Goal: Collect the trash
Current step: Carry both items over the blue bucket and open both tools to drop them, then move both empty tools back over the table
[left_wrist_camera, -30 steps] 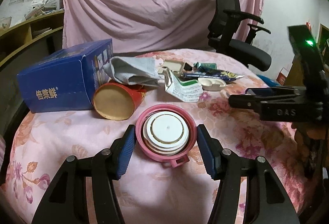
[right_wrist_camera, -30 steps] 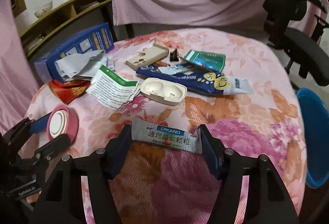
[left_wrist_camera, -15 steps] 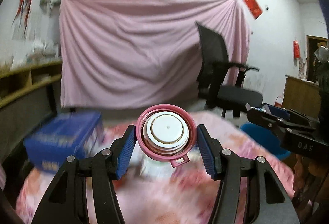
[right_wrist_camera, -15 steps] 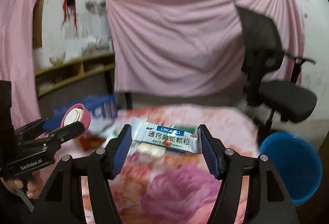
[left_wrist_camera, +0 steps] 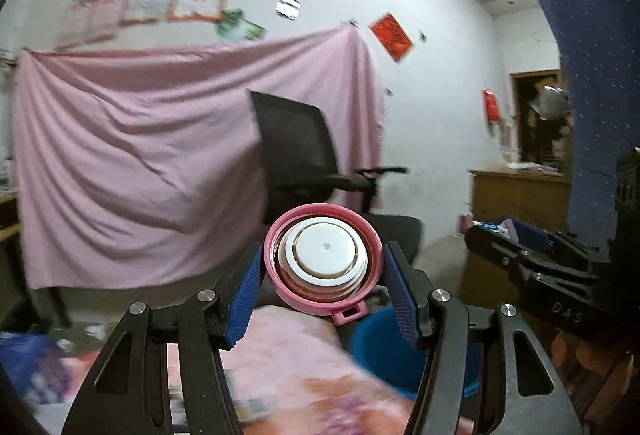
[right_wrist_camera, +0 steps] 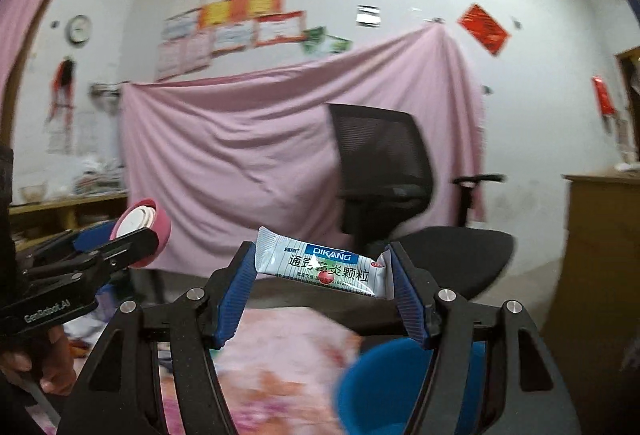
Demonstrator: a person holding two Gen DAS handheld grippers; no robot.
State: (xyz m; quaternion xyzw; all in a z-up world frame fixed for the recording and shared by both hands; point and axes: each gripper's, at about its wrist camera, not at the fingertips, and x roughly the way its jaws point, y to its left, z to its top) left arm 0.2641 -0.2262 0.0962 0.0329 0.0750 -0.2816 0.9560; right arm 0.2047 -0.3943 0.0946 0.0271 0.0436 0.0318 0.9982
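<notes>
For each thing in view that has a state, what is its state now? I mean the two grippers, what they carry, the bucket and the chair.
Left gripper: shut on the round pink lid.
Round pink lid with white insert: held in the air, inner face towards the camera.
Right gripper: shut on the sachet.
White and blue foil sachet: held by its ends, tilted.
Blue plastic bucket: upright, open; contents hidden.
Black mesh office chair: unoccupied.

Right gripper (right_wrist_camera: 323,277): lower centre of the frame, blue ribbed pads pressing both ends of a white DIKANG sachet (right_wrist_camera: 324,267) with blue label.
Left gripper (right_wrist_camera: 120,241): lower left, clamped on a round pink lid with white inner disc (right_wrist_camera: 140,225).
Blue plastic bucket (right_wrist_camera: 384,387): bottom right, blurred.
Black mesh office chair (right_wrist_camera: 384,171): centre right, before a hanging pink sheet (right_wrist_camera: 232,147).
</notes>
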